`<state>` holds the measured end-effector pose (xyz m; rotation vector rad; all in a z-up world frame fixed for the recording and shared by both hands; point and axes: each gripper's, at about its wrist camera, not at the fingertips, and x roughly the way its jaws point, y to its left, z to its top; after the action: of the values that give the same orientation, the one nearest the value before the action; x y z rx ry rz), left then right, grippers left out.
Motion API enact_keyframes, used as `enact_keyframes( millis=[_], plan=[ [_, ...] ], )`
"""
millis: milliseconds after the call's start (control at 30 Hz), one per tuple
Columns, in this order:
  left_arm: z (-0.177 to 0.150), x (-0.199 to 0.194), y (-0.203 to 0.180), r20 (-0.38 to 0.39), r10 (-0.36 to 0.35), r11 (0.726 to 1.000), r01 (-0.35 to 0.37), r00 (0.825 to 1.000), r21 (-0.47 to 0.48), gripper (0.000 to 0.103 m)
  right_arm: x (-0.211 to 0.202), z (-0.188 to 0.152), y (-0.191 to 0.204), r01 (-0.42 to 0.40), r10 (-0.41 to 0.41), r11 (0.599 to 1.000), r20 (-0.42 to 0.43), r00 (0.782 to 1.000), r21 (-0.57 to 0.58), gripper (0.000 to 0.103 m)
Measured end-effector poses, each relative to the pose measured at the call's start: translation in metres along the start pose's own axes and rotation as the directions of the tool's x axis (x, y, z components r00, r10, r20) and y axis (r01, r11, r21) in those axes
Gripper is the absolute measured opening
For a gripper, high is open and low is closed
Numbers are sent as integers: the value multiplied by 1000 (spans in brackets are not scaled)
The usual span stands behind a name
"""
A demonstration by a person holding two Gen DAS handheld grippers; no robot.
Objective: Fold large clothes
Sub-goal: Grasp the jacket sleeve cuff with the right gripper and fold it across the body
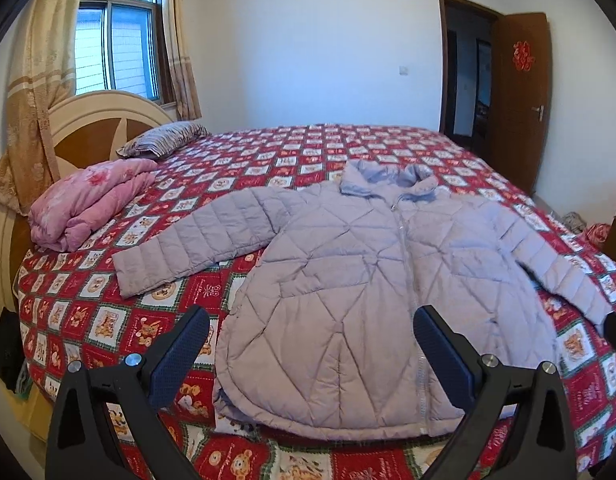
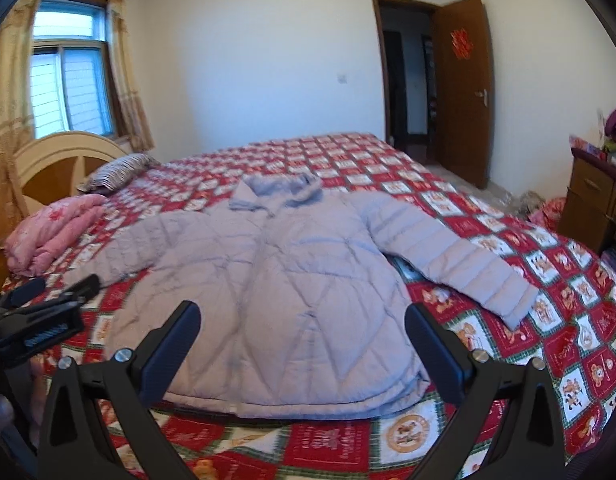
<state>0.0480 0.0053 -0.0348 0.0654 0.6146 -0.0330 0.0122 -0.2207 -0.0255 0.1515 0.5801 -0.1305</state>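
A: Containers? We see none holding anything — only a wooden dresser (image 2: pixel 599 196) at the right with clutter on top, too small to name.

B: Fine. Jacket versus jaws?

A: The lilac quilted jacket (image 1: pixel 347 280) lies flat on the red patchwork bedspread (image 1: pixel 88 320), ahead of both tools. Left gripper (image 1: pixel 309 354) hovers over its hem, jaws spread wide, gripping nothing. Right gripper (image 2: pixel 302 350) likewise — jaws apart, empty, hem between the fingers in view.

B: Its look?

A: Front up, zipped, collar away from us, both sleeves spread outward. Pink folded quilt (image 1: pixel 88 204) and striped pillow (image 1: pixel 164 140) sit near the headboard, well apart.
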Motion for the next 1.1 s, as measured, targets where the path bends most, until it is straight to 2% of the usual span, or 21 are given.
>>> enact_keyframes(
  millis=[67,167,233,333,433,567,633,700,833,900,933,1000,1033,1067,1100],
  plan=[
    [3,17,-3,-3,27,999,-27,1000,19,102,11,1,-21,29,-28,999,-18,999,28,103],
    [8,46,-4,-18,60,998,-60,998,33,102,30,-1,-70,138,-133,985,-49,990,101,103],
    [11,71,-3,-47,72,997,-70,996,28,102,46,-5,-114,229,-215,958,-97,972,170,103],
    [14,103,-2,-76,94,995,-93,993,22,102,64,-12,-164,306,-270,921,-170,948,242,103],
    [17,136,-3,-98,128,992,-127,987,21,102,76,-14,-207,397,-346,875,-215,913,276,103],
    [23,171,-2,-129,153,988,-153,980,15,102,95,-17,-255,457,-378,824,-278,883,334,103],
    [27,186,0,-138,168,986,-167,976,20,102,106,-21,-274,471,-376,807,-305,875,357,98],
    [29,197,4,-149,182,983,-180,972,26,102,118,-25,-289,477,-362,795,-339,868,375,90],
    [36,221,15,-169,217,976,-215,961,30,102,131,-30,-299,480,-349,795,-368,862,371,80],
    [38,228,20,-177,229,973,-227,957,32,102,135,-31,-301,463,-332,806,-366,869,369,66],
    [38,232,22,-182,232,973,-230,955,34,102,139,-31,-300,463,-335,810,-363,869,360,63],
    [39,239,26,-197,233,972,-231,952,37,102,143,-29,-298,454,-334,825,-357,872,338,38],
    [38,242,28,-205,232,973,-229,951,39,102,144,-29,-297,453,-334,829,-359,872,328,33],
    [38,245,30,-213,234,972,-231,949,40,102,145,-28,-296,447,-331,836,-359,873,318,22],
    [38,247,32,-219,237,972,-233,947,41,102,146,-26,-295,438,-323,844,-359,876,310,16]
  ],
)
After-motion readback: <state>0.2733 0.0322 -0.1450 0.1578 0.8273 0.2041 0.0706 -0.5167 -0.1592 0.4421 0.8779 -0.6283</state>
